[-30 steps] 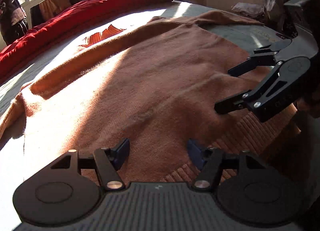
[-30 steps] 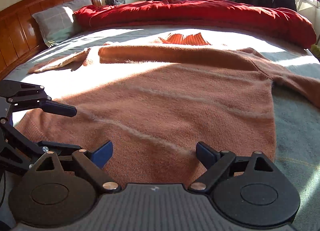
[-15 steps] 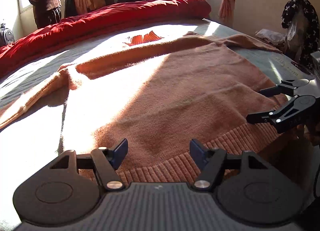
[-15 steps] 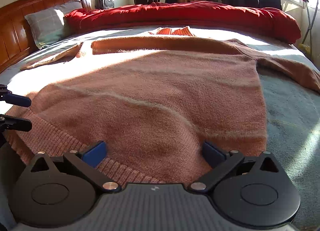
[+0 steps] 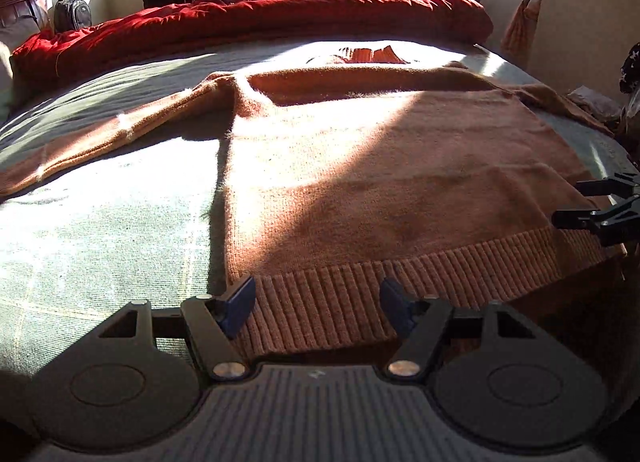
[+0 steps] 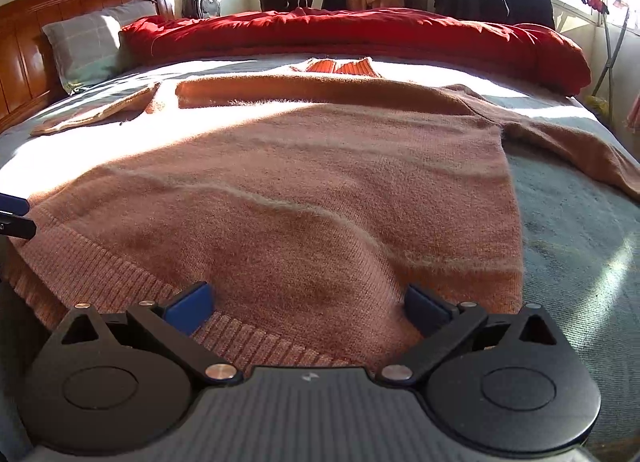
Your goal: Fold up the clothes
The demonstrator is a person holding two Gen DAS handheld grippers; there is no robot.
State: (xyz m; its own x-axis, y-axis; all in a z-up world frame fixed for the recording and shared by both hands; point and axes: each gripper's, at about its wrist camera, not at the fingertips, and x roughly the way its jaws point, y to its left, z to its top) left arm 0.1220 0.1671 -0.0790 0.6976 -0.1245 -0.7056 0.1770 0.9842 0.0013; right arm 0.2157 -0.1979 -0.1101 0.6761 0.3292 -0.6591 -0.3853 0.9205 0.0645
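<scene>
Sunny bedroom, with a bed (image 5: 100, 230) under a pale green-grey checked sheet doing the job of a folding surface. An orange knit sweater (image 5: 380, 166) is spread flat across it, collar up at 12 o'clock by the rolled-up red duvet (image 5: 256, 22) and ribbed hem (image 5: 420, 282) at 6 o'clock, right at the near edge. One sleeve (image 5: 100, 142) trails out toward 9 o'clock in the left view, the other (image 6: 568, 150) toward 3 o'clock in the right view. I'd guess it's laid out like this so the folds land square.

Left tool (image 5: 316, 304) is spread wide, straddling the hem at its left corner, nothing pinched. Right tool (image 6: 308, 306) is also spread, sitting over the hem near the opposite corner; from the left camera it shows at 3 o'clock (image 5: 592, 202), fingers apart. Can't tell if the pads actually touch the knit.

One tool per hem corner makes sense to me: grab both at once and the bottom edge lifts evenly toward the collar. No fold has been made yet, so it's early days. That fuzzy knit looks thick and floppy, so a shallow pinch might slip off.
</scene>
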